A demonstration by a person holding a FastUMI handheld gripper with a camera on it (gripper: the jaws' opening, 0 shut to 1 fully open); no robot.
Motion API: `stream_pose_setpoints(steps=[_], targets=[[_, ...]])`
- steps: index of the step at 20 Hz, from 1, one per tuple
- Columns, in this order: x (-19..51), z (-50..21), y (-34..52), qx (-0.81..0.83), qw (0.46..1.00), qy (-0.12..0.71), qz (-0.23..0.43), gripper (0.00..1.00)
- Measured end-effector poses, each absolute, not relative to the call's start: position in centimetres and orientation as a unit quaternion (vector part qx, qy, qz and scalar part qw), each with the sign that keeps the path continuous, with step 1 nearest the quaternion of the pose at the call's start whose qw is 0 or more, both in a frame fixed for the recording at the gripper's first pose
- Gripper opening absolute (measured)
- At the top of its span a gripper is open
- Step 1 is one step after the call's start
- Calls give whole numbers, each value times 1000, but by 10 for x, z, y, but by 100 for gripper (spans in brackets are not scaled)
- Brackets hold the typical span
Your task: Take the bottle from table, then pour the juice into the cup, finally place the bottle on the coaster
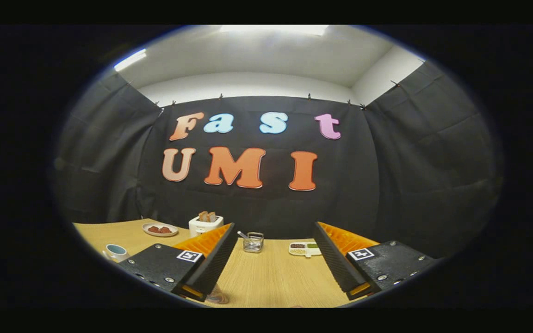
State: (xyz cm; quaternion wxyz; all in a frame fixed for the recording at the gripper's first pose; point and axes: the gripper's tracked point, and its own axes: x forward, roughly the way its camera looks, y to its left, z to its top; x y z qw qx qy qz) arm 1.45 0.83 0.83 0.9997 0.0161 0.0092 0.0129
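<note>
My gripper (pixel 274 227) is open and held above the wooden table (pixel 271 277), its two fingers spread wide with nothing between them. A white cup (pixel 115 251) with a pale blue inside stands on the table left of the left finger. A small pale, see-through object (pixel 216 296) peeks out from under the near end of the left finger. Most of it is hidden, and I cannot tell what it is.
Beyond the fingers stands a small glass jar (pixel 253 242) with a spoon in it. To its right lies a white divided tray (pixel 304 249). A white toaster (pixel 205 224) holding bread and a plate of food (pixel 160 229) sit at the back left, near the black cloth wall.
</note>
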Motion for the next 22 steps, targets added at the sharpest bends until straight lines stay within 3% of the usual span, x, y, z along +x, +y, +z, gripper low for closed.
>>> stream_pose_setpoints(steps=[9,22], targets=[[20,44,25,13,1000,-6,24,98],[-8,-4,67,37,996,35,78,98]])
